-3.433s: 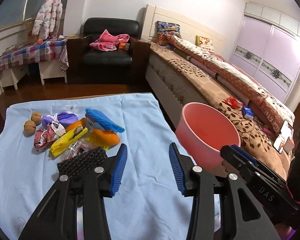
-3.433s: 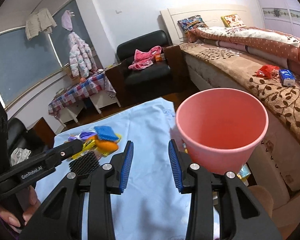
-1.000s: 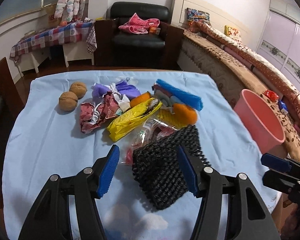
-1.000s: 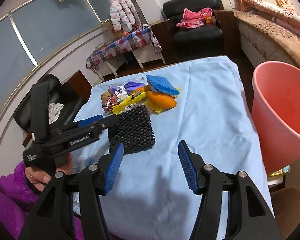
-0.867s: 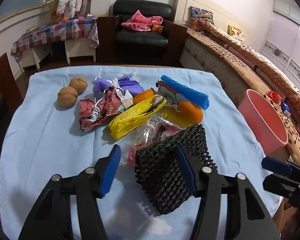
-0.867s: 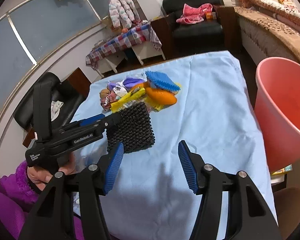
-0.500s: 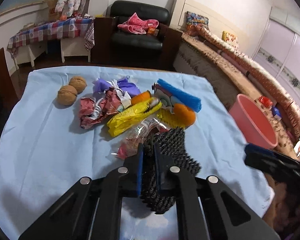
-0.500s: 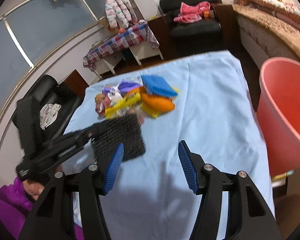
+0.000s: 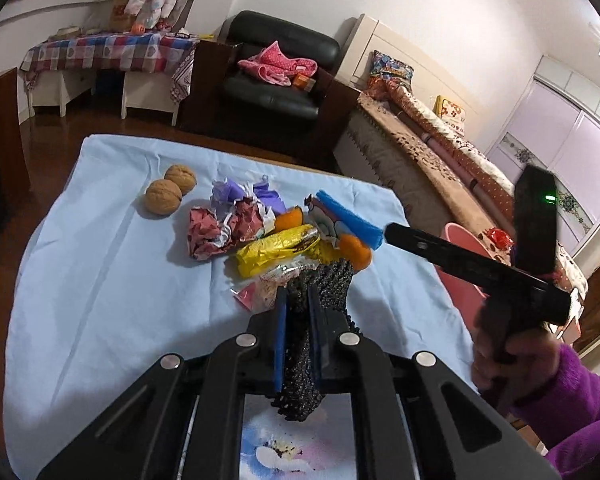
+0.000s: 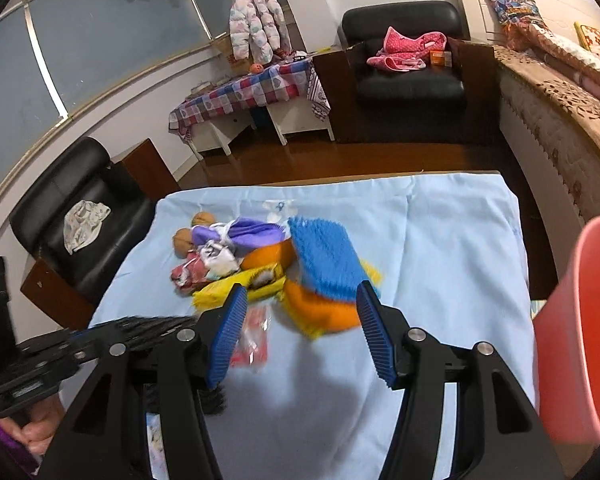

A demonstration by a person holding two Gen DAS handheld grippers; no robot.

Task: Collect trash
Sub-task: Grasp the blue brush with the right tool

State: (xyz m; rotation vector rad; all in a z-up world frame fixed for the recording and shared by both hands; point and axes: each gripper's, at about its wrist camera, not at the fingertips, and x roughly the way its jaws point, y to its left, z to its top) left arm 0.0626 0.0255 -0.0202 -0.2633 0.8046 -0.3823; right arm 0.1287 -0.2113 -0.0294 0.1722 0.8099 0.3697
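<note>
My left gripper [image 9: 298,312] is shut on a black foam net [image 9: 328,284] and holds it above the light blue tablecloth [image 9: 100,280]. A trash pile lies beyond it: a crumpled red wrapper [image 9: 216,230], a yellow wrapper [image 9: 276,250], a purple wrapper [image 9: 256,194], a clear red packet [image 9: 256,292], a blue scrubber [image 9: 350,224] and orange pieces [image 9: 354,252]. My right gripper [image 10: 300,332] is open over the pile, with the blue scrubber [image 10: 324,256] and an orange piece [image 10: 324,308] between its fingers. The pink bin [image 10: 572,328] stands at the right.
Two walnuts [image 9: 168,194] lie at the pile's far left. The pink bin [image 9: 460,272] stands off the table's right edge beside a bed [image 9: 440,152]. A black armchair [image 10: 412,72] and a checkered side table [image 10: 252,92] stand behind; another black chair [image 10: 76,216] is left.
My left gripper has closed on the black foam net and lifted it. My right gripper has moved left from the bin to over the trash pile, still open.
</note>
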